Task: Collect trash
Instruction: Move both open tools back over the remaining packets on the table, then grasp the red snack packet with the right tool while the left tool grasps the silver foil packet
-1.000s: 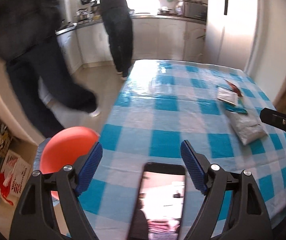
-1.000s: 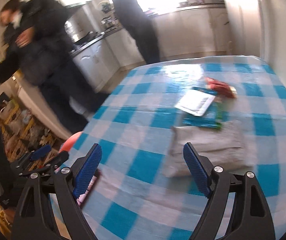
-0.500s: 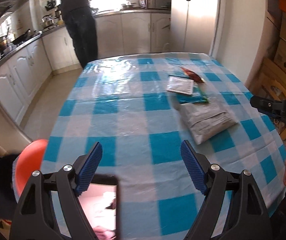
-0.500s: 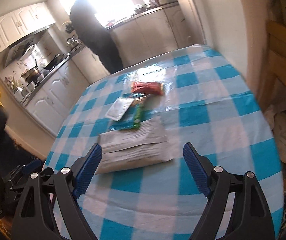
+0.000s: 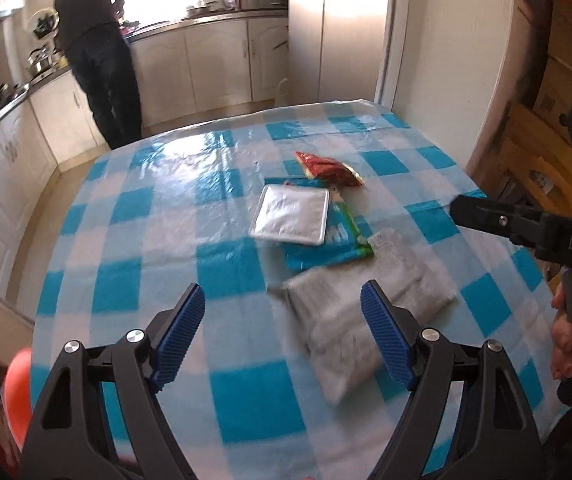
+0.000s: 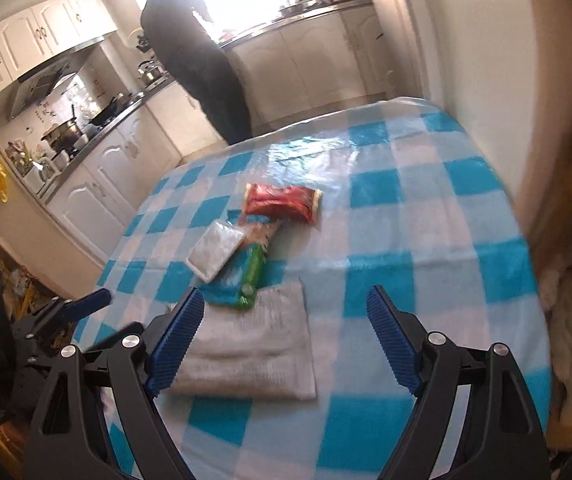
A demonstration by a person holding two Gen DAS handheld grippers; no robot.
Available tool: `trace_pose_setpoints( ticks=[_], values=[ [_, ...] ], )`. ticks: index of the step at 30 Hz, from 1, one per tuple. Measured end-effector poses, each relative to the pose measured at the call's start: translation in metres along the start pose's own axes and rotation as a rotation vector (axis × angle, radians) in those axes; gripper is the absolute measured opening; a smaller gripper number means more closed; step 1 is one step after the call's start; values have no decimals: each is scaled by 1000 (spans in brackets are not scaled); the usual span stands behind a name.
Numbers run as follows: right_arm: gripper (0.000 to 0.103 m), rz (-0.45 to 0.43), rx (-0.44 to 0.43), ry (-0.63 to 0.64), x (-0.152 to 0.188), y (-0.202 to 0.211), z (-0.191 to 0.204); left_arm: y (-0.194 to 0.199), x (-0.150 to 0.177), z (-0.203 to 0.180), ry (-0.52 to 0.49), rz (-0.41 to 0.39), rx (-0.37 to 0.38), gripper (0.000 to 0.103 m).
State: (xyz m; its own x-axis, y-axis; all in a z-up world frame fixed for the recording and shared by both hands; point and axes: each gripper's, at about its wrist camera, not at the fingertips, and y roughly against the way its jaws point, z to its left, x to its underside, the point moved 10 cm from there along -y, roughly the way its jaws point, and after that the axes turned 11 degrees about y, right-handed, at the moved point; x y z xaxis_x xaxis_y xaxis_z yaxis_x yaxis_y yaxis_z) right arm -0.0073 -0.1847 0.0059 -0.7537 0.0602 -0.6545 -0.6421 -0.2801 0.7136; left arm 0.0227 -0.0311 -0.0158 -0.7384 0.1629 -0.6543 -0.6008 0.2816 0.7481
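Trash lies in a loose row on the blue-checked tablecloth (image 5: 154, 240): a grey mailer bag (image 5: 362, 312) nearest, a blue-and-green wrapper (image 5: 342, 240) overlapping its far edge, a silver foil pouch (image 5: 292, 216) on that, and a red snack packet (image 5: 328, 168) farthest. The left gripper (image 5: 282, 332) and right gripper (image 6: 282, 332) both hover with jaws wide apart, holding nothing. Only the left view shows the fingers (image 5: 564, 332) on the right tool, only the right view the cooker hood (image 6: 46, 80); the mailer's print is blurred.

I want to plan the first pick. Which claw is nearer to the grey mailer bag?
Right, though only slightly. The right claw hangs open just above the grey mailer bag, near its edge. The left claw is open too, with the bag a bit ahead and to its right.
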Motion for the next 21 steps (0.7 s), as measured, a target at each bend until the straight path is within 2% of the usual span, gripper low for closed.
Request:
trace_pose_setpoints(
  ticks=[10, 14, 21],
  values=[
    [83, 41, -34, 46, -46, -66, 4, -54, -30, -8, -3, 59, 58, 81],
    [83, 65, -31, 50, -54, -91, 2, -67, -35, -14, -21, 70, 101, 81],
    [83, 89, -13, 84, -62, -119, 1, -83, -42, -18, -45, 79, 111, 81]
  ],
)
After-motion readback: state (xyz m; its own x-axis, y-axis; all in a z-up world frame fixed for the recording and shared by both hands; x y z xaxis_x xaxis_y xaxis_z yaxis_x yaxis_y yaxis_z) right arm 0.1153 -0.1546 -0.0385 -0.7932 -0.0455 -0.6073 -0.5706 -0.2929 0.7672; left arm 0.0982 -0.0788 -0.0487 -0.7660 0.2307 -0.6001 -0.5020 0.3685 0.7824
